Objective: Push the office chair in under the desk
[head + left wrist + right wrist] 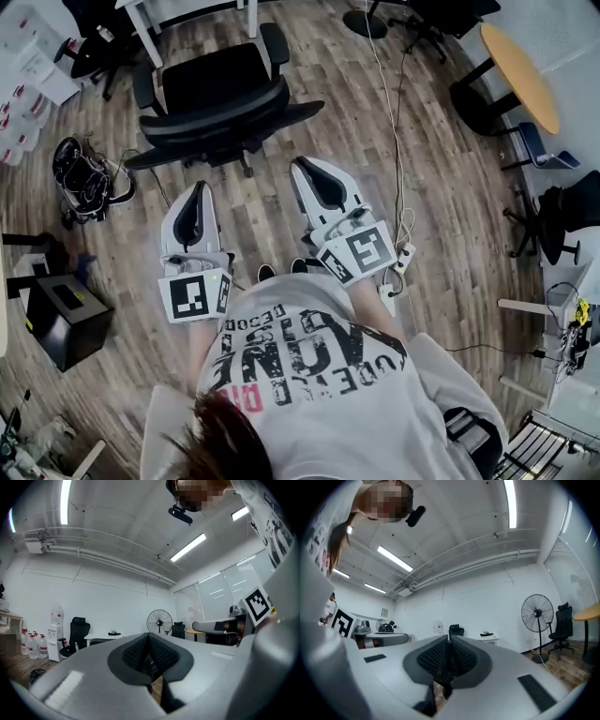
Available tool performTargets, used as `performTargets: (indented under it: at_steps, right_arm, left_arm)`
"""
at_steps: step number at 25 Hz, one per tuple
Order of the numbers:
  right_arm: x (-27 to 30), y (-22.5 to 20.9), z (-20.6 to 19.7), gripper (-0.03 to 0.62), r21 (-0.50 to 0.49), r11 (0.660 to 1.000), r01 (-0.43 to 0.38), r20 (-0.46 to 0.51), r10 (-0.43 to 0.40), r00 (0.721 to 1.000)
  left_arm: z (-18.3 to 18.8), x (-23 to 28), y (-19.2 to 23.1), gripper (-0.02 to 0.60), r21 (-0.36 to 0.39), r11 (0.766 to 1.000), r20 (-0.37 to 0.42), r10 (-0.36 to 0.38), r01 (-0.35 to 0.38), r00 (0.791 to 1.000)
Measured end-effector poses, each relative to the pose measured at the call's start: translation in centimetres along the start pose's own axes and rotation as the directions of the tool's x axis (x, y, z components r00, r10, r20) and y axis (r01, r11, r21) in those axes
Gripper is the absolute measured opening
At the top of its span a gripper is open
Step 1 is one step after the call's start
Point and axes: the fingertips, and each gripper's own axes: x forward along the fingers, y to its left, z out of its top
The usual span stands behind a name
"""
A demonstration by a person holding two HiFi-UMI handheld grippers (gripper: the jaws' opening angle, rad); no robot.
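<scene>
The office chair (pixel 220 94) stands on the wood floor in the far centre of the head view. Its backrest faces me, and its seat faces the white desk (pixel 148 37), of which only the legs show at the far edge. The chair is not yet under the desk.

Step in hand, as I judge it: approach, before contact. The left gripper (pixel 201 187) and right gripper (pixel 305 167) hang side by side on the near side of the chair, apart from the backrest.

Jaw state: both claws are closed pad to pad, with nothing between them.

Next move, as I judge it:
1. Bring both grippers forward to the top of the backrest, one at each side.
2. Push evenly toward the desk so the castors roll straight. An uneven push would probably swivel the seat.
3. Watch the cable (pixel 394 141) on the floor to the right.

View differences: only the head view shows the chair, the desk legs and the gap to close. The gripper views look level across the room. They confirm the closed jaws and show a pedestal fan (pixel 160 622) far off.
</scene>
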Motion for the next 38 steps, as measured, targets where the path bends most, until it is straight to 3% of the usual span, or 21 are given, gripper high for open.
performTargets:
  at_steps: [7,12,19,30,38]
  right_arm:
    - [0.2,2.0,-0.1,0.026,0.024,0.996,-0.083,-0.002,0.083,0.997]
    - [0.6,2.8,-0.3,0.028,0.016,0.993,-0.117,-0.003,0.117,0.993]
    - [3.0,0.7,-1.7,0.026,-0.001,0.996,-0.087,-0.069,0.087,0.994]
    - [8.3,-5.7,-2.5,0.026,0.031,0.994,-0.106,-0.081,0.108,0.991]
    - [9.7,-7.9,-4.1,0.026,0.075,0.99,-0.12,-0.105,0.128,0.986]
  left_arm:
    - [-0.1,-0.8,-0.6,0.012,0.042,0.995,-0.011,-0.089,0.089,0.996]
    - [0.2,-0.9,-0.3,0.012,0.039,0.994,-0.009,-0.101,0.101,0.995]
    - [-0.6,1.4,1.8,0.012,0.002,0.999,-0.037,-0.054,0.054,0.998]
    - [-1.9,6.9,4.7,0.012,0.048,0.998,-0.072,0.053,-0.05,0.996]
    - [-3.2,7.8,5.2,0.012,0.059,0.994,-0.109,0.098,-0.092,0.989]
